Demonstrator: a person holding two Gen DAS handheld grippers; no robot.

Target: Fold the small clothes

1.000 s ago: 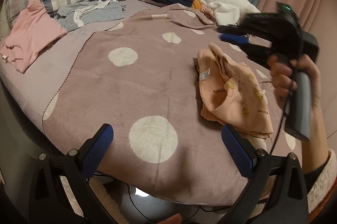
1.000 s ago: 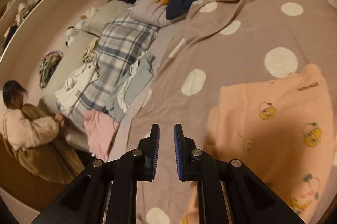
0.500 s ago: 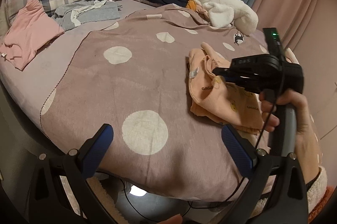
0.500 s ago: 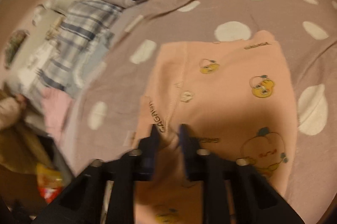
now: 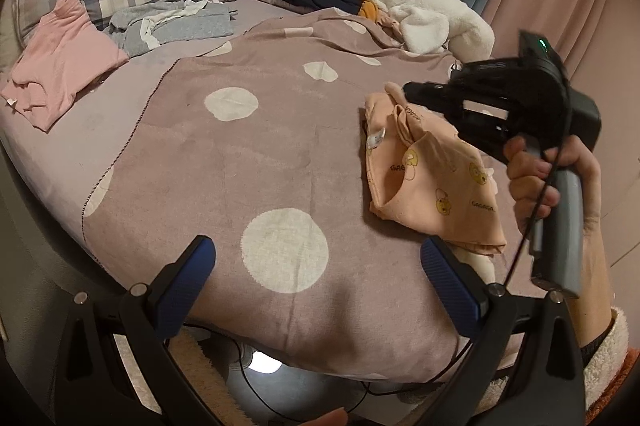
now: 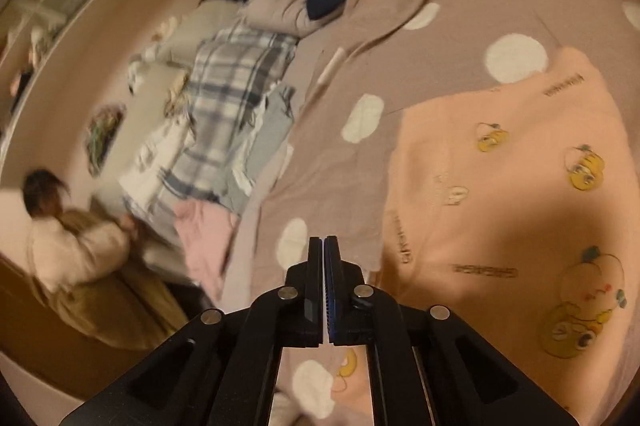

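Here | right gripper [image 6: 323,246] fingers pressed together, empty | left gripper [image 5: 318,262] spread wide, empty | peach garment [image 5: 432,178] partly hidden behind right gripper

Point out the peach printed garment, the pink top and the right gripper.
peach printed garment [image 5: 434,186]: left wrist view, middle of fabric.
pink top [image 5: 60,62]: left wrist view, centre.
right gripper [image 6: 324,246]: right wrist view, closed fingertips.

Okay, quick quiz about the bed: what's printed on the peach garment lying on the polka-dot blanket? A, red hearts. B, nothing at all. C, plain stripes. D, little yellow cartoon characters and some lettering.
D: the peach garment carries small yellow cartoon figures and dark lettering, seen in both wrist views as it lies on the polka-dot blanket.
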